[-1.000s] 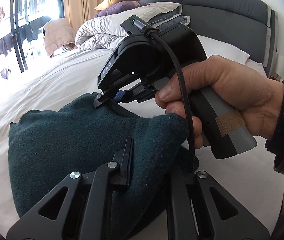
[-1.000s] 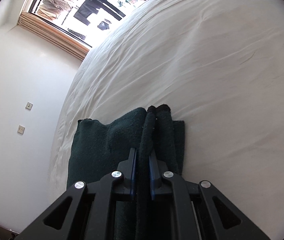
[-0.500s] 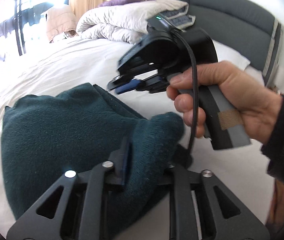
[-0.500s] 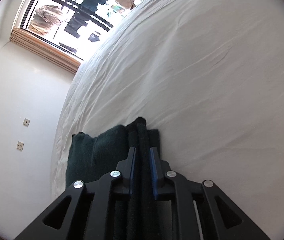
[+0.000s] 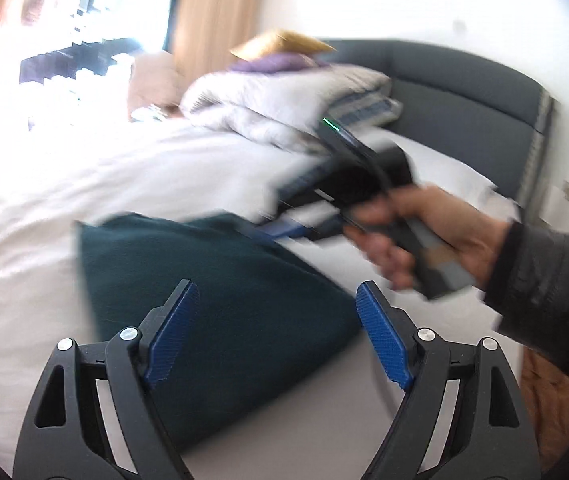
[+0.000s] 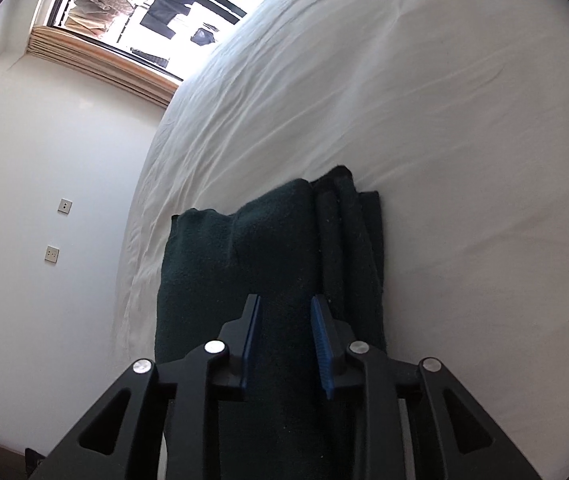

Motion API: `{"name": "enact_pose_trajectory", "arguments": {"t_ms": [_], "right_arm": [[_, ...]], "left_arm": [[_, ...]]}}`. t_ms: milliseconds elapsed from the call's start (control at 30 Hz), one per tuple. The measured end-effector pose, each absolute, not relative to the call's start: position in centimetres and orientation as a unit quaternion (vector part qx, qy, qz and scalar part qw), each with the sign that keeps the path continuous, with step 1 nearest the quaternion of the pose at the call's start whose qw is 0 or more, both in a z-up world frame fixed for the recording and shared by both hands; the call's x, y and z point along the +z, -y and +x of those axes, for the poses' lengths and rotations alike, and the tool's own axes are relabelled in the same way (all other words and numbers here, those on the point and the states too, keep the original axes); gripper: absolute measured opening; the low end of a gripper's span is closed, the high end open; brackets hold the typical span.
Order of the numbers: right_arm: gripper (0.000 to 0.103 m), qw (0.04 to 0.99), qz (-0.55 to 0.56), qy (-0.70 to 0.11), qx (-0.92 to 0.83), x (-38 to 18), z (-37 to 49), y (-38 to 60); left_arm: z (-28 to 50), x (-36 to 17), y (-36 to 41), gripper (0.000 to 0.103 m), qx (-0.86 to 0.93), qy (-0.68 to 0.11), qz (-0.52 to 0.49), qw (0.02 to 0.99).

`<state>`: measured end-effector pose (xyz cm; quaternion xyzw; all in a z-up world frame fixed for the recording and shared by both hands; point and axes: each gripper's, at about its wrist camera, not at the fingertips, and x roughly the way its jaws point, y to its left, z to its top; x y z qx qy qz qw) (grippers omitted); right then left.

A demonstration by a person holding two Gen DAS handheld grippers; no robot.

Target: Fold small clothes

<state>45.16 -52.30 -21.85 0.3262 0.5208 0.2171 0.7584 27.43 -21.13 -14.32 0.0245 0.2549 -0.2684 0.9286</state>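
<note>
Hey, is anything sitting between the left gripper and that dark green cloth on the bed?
Nothing visible is. The left gripper is open right over the dark green cloth, which lies folded on the white bed sheet. The right gripper is at the cloth's far edge, off to the side; that view is blurred.

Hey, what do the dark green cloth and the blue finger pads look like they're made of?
The dark green cloth looks like fleece or thick knit: matte, fuzzy nap, soft rounded folds. The blue pads on the left gripper's fingers look like textured rubber or plastic, given the fine grid pattern, though I can't say which.
</note>
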Motion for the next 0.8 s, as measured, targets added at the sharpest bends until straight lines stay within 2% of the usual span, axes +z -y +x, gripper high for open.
{"name": "enact_pose_trajectory", "arguments": {"t_ms": [167, 200, 267, 300, 600, 700, 800], "right_arm": [[0.033, 0.744, 0.341, -0.532, 0.218, -22.9, 45.0, 52.5], [0.03, 0.745, 0.339, -0.531, 0.22, -22.8, 45.0, 52.3], [0.01, 0.756, 0.313, -0.531, 0.218, -22.6, 45.1, 51.8], [0.008, 0.763, 0.299, -0.533, 0.21, -22.4, 45.2, 51.6], [0.005, 0.798, 0.279, -0.507, 0.168, -22.0, 44.9, 53.0], [0.004, 0.802, 0.291, -0.498, 0.155, -22.3, 44.8, 53.8], [0.004, 0.807, 0.307, -0.483, 0.143, -22.3, 44.3, 55.2]], "left_arm": [[31.8, -14.9, 16.9, 0.081, -0.201, -0.272, 0.015, 0.941], [32.8, -15.4, 16.4, 0.081, -0.191, -0.283, 0.016, 0.94], [34.5, -16.7, 15.7, 0.081, -0.179, -0.313, 0.015, 0.933], [35.4, -17.4, 15.6, 0.081, -0.175, -0.331, 0.01, 0.927], [36.0, -18.2, 17.9, 0.081, -0.187, -0.326, 0.03, 0.926], [37.3, -19.5, 18.9, 0.081, -0.186, -0.351, 0.042, 0.917], [37.1, -19.3, 18.8, 0.081, -0.189, -0.34, 0.036, 0.92]]}}
